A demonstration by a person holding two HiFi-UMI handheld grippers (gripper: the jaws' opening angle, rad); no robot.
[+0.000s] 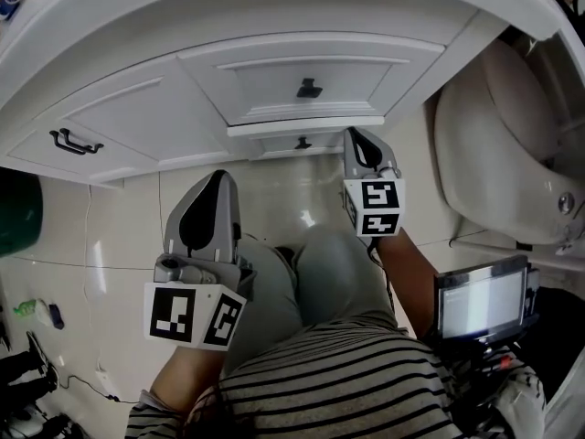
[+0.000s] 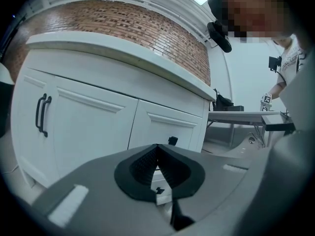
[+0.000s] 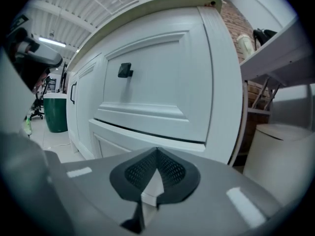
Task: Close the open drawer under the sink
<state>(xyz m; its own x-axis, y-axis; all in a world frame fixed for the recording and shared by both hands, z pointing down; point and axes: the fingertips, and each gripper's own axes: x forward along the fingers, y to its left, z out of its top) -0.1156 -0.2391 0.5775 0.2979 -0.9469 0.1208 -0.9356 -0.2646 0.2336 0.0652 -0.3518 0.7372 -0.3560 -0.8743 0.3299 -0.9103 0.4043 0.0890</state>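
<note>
The drawer [image 1: 303,142], low in the cabinet [image 1: 137,117], juts out just ahead of the right claw [image 1: 355,135], with the left claw [image 1: 218,179] farther back; both claws are closed and empty.

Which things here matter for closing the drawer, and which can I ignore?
For the job: the open lower drawer, its knob, the right gripper near its front, the left gripper.

Just around: the upper drawer, cupboard door, green bin, toilet, screen.
</note>
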